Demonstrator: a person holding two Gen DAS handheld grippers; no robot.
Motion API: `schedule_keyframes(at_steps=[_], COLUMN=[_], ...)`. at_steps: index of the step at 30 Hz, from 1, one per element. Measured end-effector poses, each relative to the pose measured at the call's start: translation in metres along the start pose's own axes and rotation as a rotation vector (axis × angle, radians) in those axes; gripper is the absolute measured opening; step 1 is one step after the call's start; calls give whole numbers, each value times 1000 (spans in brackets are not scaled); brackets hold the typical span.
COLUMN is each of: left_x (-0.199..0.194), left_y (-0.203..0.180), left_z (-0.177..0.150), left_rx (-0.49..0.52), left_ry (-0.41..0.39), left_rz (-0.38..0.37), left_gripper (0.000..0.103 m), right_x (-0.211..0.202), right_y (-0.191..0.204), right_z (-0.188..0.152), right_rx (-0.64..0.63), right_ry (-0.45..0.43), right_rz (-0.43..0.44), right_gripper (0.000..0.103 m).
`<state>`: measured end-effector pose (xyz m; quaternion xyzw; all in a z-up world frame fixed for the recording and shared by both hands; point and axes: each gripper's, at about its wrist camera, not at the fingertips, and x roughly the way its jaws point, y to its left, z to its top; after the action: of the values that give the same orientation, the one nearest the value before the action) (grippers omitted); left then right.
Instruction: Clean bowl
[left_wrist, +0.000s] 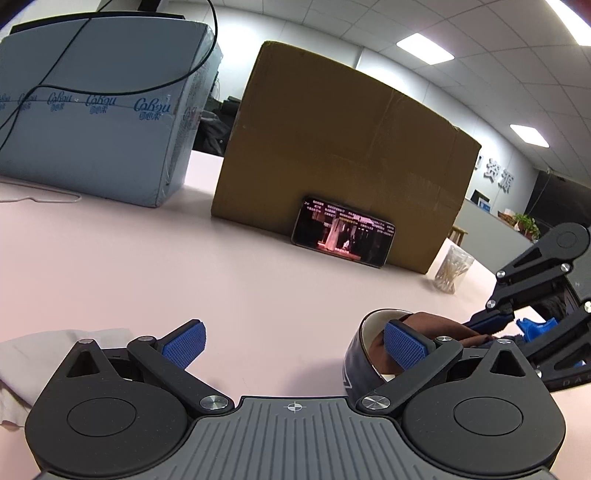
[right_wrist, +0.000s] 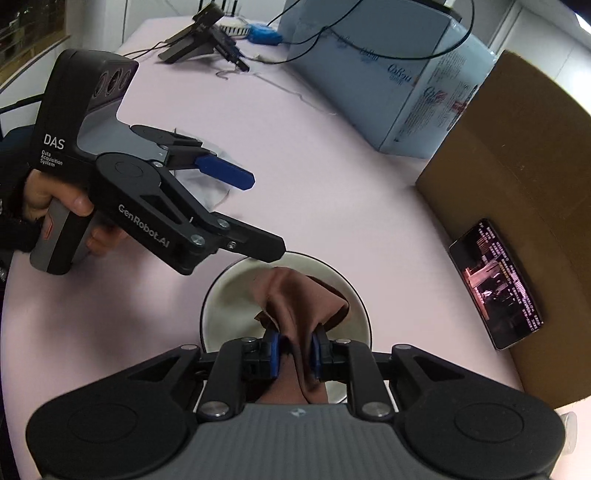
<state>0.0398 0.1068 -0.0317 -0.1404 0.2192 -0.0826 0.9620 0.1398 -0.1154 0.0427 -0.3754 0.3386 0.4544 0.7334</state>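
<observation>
Bowl (right_wrist: 229, 299): sitting upright on the pink counter (right_wrist: 295, 147), cream inside, dark outside with a thin metallic rim; lying directly under the right hand-held gripper and just beside the left one.
Cloth (right_wrist: 295, 295): brown, hanging bunched down into the bowl, its folds spreading over the far half of the inside.
Right hand-held gripper (right_wrist: 294, 354): pointing steeply down over the bowl, blue pads nearly together and pinching the brown cloth between them.
Left hand-held gripper (left_wrist: 295, 343): standing wide open with nothing between the pads; holding nothing, one black finger tip (right_wrist: 266, 247) reaching just over the far rim of the bowl, though touching or not cannot be told.
Left hand (right_wrist: 70, 206): wrapping around the grey handle of the left tool, dark sleeve at the wrist.
White cloth (left_wrist: 44, 354): lying crumpled on the counter behind the left tool, apart from the bowl.
Cardboard box (left_wrist: 351, 147): standing on the counter beyond the bowl.
Phone (left_wrist: 343, 236): leaning on its long edge against the box front, screen lit.
Blue-wrapped pack (left_wrist: 103, 110): resting beside the box, black cable draping over its top.
Clear jar (left_wrist: 452, 269): standing near the box corner, holding pale sticks.
Other gear (right_wrist: 207, 37): black device and blue item lying at the far end of the counter, too small for detail.
</observation>
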Motion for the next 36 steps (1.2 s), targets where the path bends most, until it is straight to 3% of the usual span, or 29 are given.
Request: schedule_keyframes(at_steps=[4,5,12,17,21,23,25,28,33,36], left_x=[1,2,3,2,1,2,3,8,6,6], left_y=[0,0,-1,-2,-5,-5,-4,-1,-2,-3], left_z=[0,0,0,-1,-2,-2,-3,-2,-4,-5], left_rx=[3,3,12,25,45,51,47,28,27,26], left_ry=[9,15,27,26,23,28,41,68,66,66], left_rz=[-4,-7,-5,-23,-66,-90,-105,-137,-227,-244], left_gripper=[103,103,103,103,102,95,72,48,23,19], right_x=[0,0,-1,18,37,43,46,48,50,50], right_y=[-2,-2,-1,-5,-9,-7,-6,-6,-6,-6], right_z=[7,9,17,27,31,32,34,37,40,40], right_rx=[-48,-65,-153,-212,-242,-260,-268,-272,-261,-258], right_ry=[35,43,97,198,254,265,253,225,153,135], right_rz=[13,13,36,93,112,122,131,134,123,100], right_gripper=[50,51,48,26,24,24,24,24,24,24])
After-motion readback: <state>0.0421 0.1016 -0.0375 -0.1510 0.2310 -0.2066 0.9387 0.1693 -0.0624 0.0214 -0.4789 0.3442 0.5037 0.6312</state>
